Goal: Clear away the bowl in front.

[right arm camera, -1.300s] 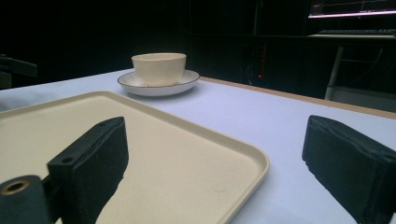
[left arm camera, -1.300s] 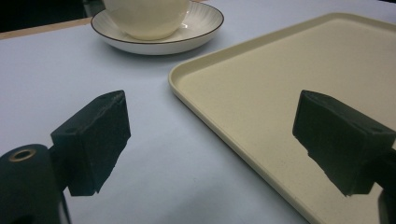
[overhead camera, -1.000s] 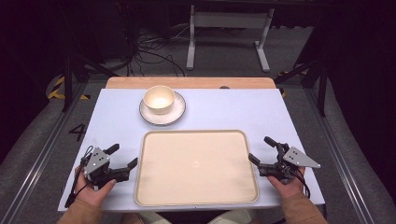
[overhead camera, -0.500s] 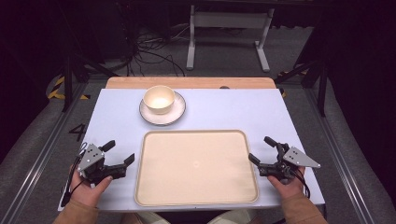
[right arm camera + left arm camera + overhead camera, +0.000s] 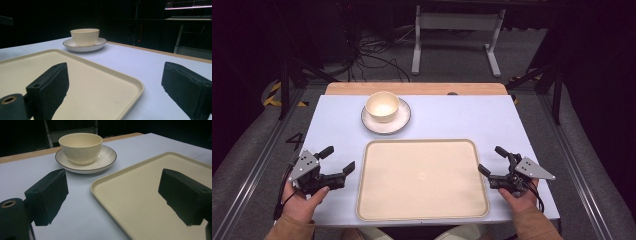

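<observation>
High view, pale blue table [image 5: 462, 120] in dark room, cream tray [image 5: 422, 180] between spread, empty left tongs [image 5: 338, 160] and right tongs [image 5: 493, 160].

We see the tray [image 5: 422, 180] at the near middle of the table [image 5: 472, 120], with the bowl [image 5: 382, 106] on its saucer [image 5: 404, 119] behind the tray's left part. The left gripper [image 5: 338, 159] lies left of the tray and the right gripper [image 5: 492, 160] right of it.

Cream bowl [image 5: 382, 106] upright on saucer [image 5: 399, 121]; cream tray [image 5: 422, 180] nearby.
</observation>
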A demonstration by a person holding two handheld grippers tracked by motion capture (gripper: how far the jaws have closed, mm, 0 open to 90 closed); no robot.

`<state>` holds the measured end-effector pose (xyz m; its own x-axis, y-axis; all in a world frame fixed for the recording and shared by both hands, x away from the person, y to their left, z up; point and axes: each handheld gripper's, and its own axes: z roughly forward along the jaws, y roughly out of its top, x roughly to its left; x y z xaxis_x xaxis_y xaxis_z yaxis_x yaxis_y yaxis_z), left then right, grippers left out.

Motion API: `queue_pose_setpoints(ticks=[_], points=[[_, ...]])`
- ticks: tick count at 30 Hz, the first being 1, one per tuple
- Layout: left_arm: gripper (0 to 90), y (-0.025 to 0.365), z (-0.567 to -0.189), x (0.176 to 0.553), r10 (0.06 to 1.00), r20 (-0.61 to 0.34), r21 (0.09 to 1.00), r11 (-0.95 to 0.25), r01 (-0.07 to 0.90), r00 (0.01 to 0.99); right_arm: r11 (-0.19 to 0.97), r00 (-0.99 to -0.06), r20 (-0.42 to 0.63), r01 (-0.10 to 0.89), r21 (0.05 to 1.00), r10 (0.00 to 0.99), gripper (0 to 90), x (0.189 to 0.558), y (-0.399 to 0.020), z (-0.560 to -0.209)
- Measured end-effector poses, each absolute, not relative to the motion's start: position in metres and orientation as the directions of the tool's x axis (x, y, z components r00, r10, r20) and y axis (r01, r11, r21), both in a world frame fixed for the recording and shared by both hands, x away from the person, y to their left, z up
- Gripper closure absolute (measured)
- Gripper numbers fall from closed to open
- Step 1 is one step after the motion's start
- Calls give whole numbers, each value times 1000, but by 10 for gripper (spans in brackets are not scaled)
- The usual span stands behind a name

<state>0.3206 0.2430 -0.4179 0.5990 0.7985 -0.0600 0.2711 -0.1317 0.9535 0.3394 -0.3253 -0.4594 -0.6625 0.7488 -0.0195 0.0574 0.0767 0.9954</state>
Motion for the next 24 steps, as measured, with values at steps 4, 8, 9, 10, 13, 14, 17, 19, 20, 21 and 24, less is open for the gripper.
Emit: queue_pose_setpoints(ticks=[4,8,9,10,13,14,17,19,20,21,24], points=[[101,241,-411,323,799,-60,951,-136,276,599,79,-662,-22,57,995,749,82,339,-325,-459],[101,239,-405,329,802,-53,949,-145,280,595,80,-662,-22,57,995,749,81,339,-325,-459],[100,239,-403,332,801,-50,948,-149,280,597,79,-662,-22,57,995,749,81,339,-325,-459],[100,238,-402,334,802,-47,948,-152,280,595,78,-663,-21,58,995,749,81,339,-325,-459],[99,238,-397,344,804,-42,945,-160,284,593,78,-663,-20,58,995,749,81,339,-325,-459],[99,238,-396,347,804,-41,944,-163,287,594,77,-663,-20,58,995,749,81,339,-325,-459],[98,237,-391,356,806,-40,943,-164,288,590,77,-663,-20,58,995,749,81,339,-325,-459],[98,237,-390,359,807,-40,944,-164,288,589,77,-663,-20,58,995,749,81,339,-325,-459],[98,235,-387,365,807,-35,944,-168,285,590,77,-663,-19,58,995,749,81,339,-325,-459],[98,234,-386,367,805,-35,943,-168,286,592,78,-663,-20,58,995,748,81,339,-325,-459],[98,232,-384,372,805,-36,942,-170,289,592,77,-663,-20,58,995,748,81,339,-325,-459]])
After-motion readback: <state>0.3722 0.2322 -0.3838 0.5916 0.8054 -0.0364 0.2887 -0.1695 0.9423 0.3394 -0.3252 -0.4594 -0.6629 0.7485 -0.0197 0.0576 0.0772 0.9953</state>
